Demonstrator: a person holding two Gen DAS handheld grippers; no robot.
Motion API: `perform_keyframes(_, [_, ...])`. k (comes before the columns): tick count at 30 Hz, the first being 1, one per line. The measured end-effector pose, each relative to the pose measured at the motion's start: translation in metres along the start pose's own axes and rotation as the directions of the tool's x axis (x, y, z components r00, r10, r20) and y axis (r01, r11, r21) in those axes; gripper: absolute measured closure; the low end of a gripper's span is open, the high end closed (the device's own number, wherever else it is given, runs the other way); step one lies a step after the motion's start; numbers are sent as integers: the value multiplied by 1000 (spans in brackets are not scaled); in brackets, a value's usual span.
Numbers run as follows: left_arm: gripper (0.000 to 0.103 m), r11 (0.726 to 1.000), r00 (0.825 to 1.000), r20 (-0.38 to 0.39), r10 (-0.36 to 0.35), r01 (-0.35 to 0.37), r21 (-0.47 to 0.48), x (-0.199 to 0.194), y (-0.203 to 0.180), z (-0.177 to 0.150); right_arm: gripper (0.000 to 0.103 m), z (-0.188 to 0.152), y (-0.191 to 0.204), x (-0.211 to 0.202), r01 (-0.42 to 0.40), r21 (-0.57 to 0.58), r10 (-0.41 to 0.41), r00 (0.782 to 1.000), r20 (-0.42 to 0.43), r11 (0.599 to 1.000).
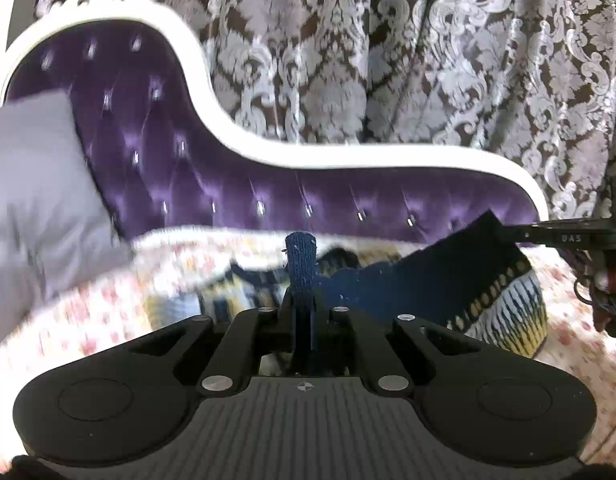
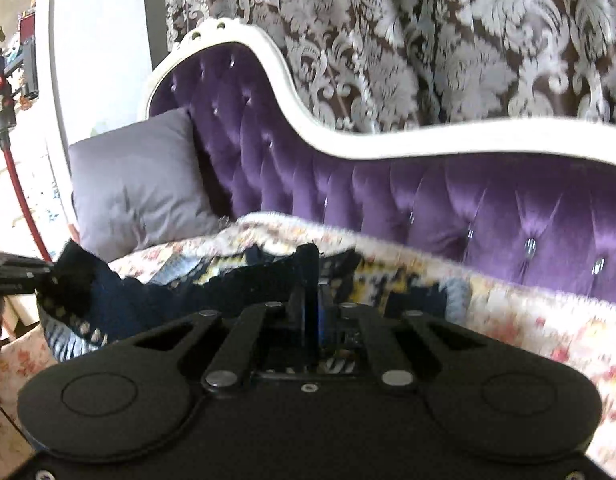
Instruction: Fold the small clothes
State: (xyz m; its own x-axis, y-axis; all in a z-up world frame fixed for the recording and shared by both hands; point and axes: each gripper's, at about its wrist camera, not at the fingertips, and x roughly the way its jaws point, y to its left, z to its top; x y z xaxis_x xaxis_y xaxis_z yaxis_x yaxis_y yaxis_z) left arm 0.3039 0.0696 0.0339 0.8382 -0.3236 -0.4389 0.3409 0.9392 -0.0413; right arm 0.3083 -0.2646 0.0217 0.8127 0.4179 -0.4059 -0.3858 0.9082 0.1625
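Scene: a purple tufted sofa with a white frame stands before a patterned curtain; a grey cushion leans at its left end, and a floral cover lies over the seat.
Task's thing: a small dark blue garment with a patterned white and yellow hem hangs stretched between the 2 tongs, just above the floral cover, in the near middle of the scene.
Left tongs: clenched on 1 edge of the garment; blue cloth is wrapped over the tip and fills the gap.
Right tongs: clenched on the dark upper edge of the garment; in the left view they come in from the right and pinch a raised corner.
Why it is held so: I judge that 2 grips on the same edge, apart from each other, keep the cloth open and flat, so the hem hangs freely and can be laid down straight.
Step in hand: probably spreading or lifting before a fold; no finished fold is visible.
Risk: the pictures are blurred, so the exact grip depth is hard to see; a shallow pinch may slip.
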Motion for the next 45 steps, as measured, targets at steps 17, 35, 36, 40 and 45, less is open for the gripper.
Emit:
perform_keyframes(17, [97,997,986,-151,72,-76,-23,103,50,-3,39,4,-32,123,-30,63,43,974,-222,998])
perform_keyframes(35, [97,991,988,-83,131,-134,-27,72,51,-6,93,-18,12,108,-10,-69,0,989,-147,998])
perform_keyframes(36, [97,990,989,-67,135,-137,-22,69,49,-3,93,-15,13,102,0,-76,-10,992,-128,997])
perform_keyframes(40, [97,990,990,-22,142,-142,14,70,46,16,93,3,11,94,34,-82,-39,997,-60,996])
perform_keyframes(45, [97,982,983,-26,183,-182,42,113,47,38,93,28,-8,119,105,-76,-108,993,-36,992])
